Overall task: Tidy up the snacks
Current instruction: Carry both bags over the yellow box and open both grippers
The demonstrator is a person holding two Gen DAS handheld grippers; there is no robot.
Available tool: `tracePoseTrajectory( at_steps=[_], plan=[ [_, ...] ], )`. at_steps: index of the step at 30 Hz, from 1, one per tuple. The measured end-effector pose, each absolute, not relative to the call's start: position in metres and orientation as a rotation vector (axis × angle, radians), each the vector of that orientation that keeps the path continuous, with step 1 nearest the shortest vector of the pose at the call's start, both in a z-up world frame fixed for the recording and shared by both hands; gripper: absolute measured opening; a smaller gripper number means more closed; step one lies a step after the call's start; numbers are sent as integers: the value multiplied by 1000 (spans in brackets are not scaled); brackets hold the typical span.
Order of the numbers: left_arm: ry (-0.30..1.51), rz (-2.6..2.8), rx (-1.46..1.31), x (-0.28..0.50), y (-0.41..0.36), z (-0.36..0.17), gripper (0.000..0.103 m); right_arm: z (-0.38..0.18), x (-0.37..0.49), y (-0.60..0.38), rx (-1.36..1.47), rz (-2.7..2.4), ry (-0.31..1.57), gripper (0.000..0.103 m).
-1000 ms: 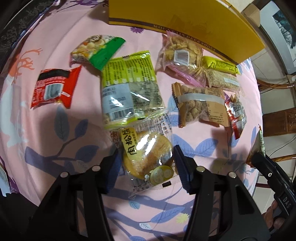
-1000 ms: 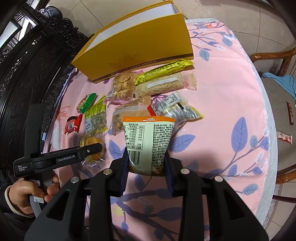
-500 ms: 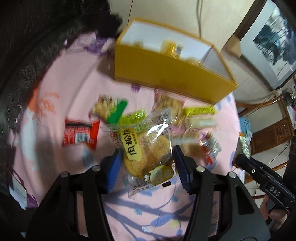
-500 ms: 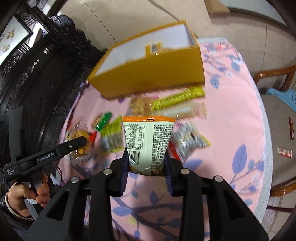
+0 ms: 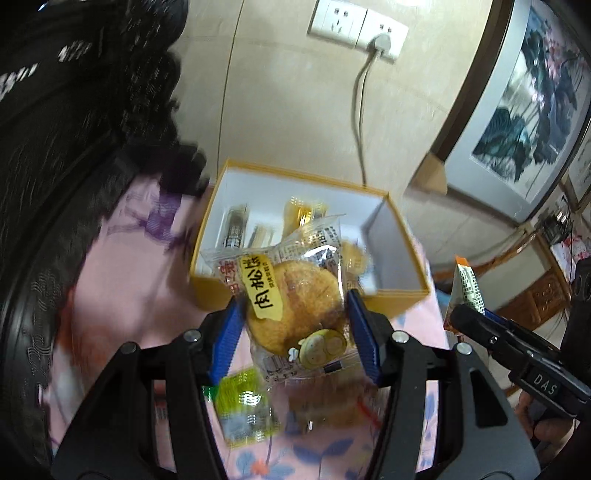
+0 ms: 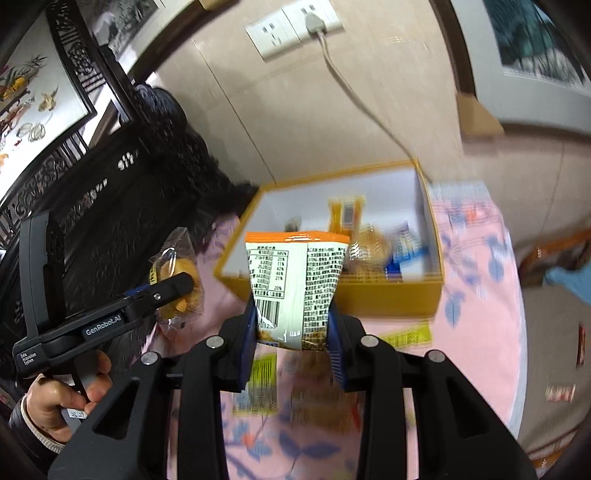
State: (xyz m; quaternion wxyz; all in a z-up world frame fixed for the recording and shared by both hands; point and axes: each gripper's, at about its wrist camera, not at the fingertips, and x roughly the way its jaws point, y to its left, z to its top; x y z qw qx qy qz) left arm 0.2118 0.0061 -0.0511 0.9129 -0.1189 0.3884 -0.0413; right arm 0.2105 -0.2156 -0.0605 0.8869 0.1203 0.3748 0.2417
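A yellow box (image 6: 388, 295) with white inside is seen; the tablecloth (image 6: 480, 295) is pink with blue, possibly leaf-shaped, prints.

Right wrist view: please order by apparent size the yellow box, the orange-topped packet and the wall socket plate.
1. yellow box
2. orange-topped packet, though it is nearest the camera, so it looks enlarged
3. wall socket plate

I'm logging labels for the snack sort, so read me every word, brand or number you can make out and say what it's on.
"肉松饼": yellow label on the wrapped cake in the left claw.
"DAS": side of the right claw, left wrist view.
"GenRobot.AI" and "Data Acquisition System": side of the left claw, right wrist view.
Orange-topped packet in the right claw: nutrition table, barcode and digits too small to read.
Snacks in the yellow box: blurred.
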Motion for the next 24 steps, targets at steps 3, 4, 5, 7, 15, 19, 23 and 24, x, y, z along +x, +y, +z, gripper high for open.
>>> tracePoseTrajectory(
  at_steps=[3, 4, 5, 7, 15, 19, 23, 24],
  plan=[
    [750, -83, -230, 245, 7, -33, 56, -45, 239, -210, 230, 502, 724, 34],
    [738, -81, -223, 255, 8, -29, 56, -40, 250, -207, 214, 499, 709, 34],
    [730, -81, -220, 265, 8, -25, 56, -37, 258, -206, 206, 500, 699, 34],
    [711, -86, -207, 289, 8, -15, 56, -29, 278, -201, 194, 514, 681, 35],
    [573, -40, -138, 292, 9, 20, 95, -13, 290, -212, 231, 466, 636, 66],
    [576, -40, -152, 268, 17, 17, 97, -27, 272, -222, 174, 453, 663, 66],
    [622, -29, -184, 248, 25, -1, 97, -55, 247, -234, 123, 434, 739, 66],
    [634, -23, -186, 245, 26, -5, 97, -60, 242, -236, 117, 430, 751, 66]
  ],
)
